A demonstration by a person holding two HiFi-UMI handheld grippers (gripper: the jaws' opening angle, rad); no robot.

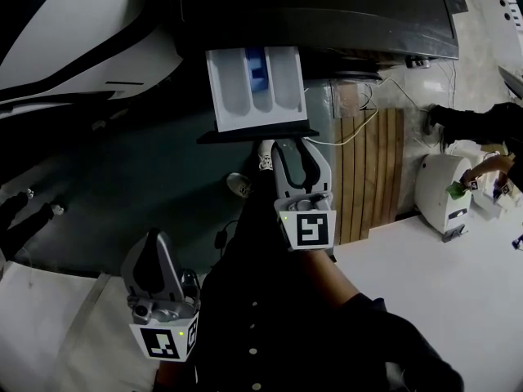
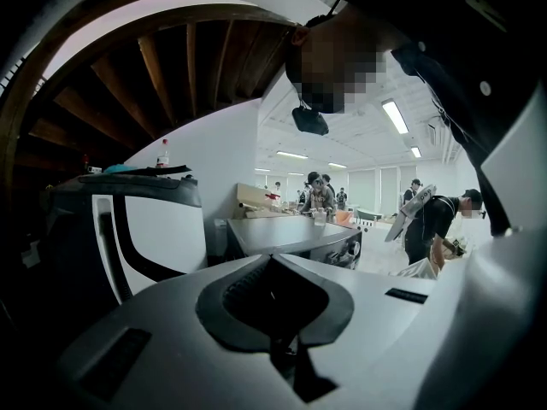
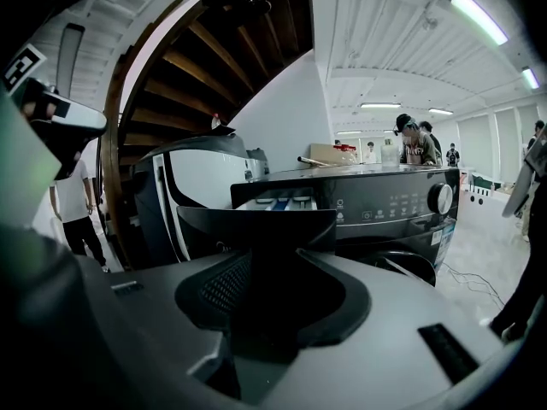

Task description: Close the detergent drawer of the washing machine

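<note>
The detergent drawer (image 1: 255, 86) stands pulled out of the dark washing machine (image 1: 310, 11), its white compartments showing, one with a blue insert. Its black front panel (image 1: 257, 135) faces me. My right gripper (image 1: 296, 143) hovers just in front of that panel, jaws slightly apart and nothing between them. In the right gripper view the panel (image 3: 256, 225) fills the space just beyond the right gripper (image 3: 273, 250), with the drawer (image 3: 278, 202) behind it. My left gripper (image 1: 154, 237) hangs low at the left, away from the machine, its jaws together and empty. The left gripper (image 2: 272, 256) points towards the machine's top.
A white and black appliance (image 1: 73, 31) stands to the left of the washer. A wooden slatted panel (image 1: 368, 170) and a thin white cable (image 1: 359, 129) lie on the floor to the right. A white device (image 1: 441, 190) stands further right. People (image 2: 320, 190) work in the background.
</note>
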